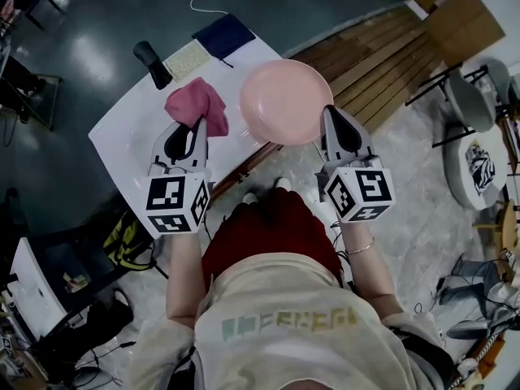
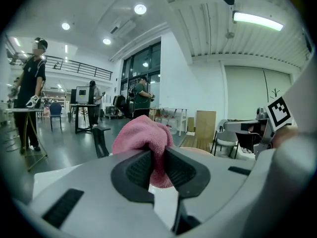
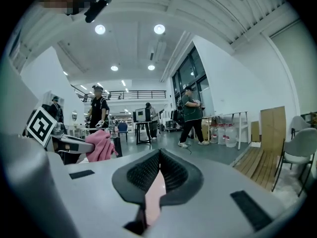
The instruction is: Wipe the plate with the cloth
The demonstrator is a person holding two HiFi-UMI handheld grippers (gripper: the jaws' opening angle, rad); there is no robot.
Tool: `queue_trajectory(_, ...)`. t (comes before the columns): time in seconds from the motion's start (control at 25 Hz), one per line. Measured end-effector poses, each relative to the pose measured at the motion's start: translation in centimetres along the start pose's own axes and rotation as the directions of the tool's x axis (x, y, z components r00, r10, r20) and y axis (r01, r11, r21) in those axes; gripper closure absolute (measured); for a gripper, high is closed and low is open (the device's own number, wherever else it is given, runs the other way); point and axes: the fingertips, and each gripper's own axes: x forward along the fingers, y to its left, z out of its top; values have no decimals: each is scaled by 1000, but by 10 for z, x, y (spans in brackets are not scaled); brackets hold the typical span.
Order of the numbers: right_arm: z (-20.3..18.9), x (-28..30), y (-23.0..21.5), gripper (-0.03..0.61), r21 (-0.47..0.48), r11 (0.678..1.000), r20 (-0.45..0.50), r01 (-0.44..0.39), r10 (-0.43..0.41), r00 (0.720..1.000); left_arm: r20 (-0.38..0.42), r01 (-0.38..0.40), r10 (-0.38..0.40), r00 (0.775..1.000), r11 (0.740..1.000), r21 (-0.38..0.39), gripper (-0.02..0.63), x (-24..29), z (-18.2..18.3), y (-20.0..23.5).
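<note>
My left gripper [image 1: 197, 125] clamped the pink cloth [image 1: 195, 101], upper left of centre. My right gripper [image 1: 328, 114] pinched the rim of the pink plate [image 1: 284, 100], just right of the cloth.

Our right tongs [image 3: 159, 158] are pinched tight on the plate [image 3: 153, 197], so we only get it edge-on, a thin pink strip running down between them. Off to the left, the other tongs [image 3: 79, 145] have the pink cloth [image 3: 100, 145] bunched up. Behind, a person in green [image 3: 190, 117] is mid-stride, and planks [image 3: 255, 155] lie at right.
</note>
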Motion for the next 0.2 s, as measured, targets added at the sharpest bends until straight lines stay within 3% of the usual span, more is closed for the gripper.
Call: queue_trajectory(0.2,7,-1,10,541,-1,1000,11,-28,28,1000,0,-12,12,1000,1000,5,548,-10,4,5)
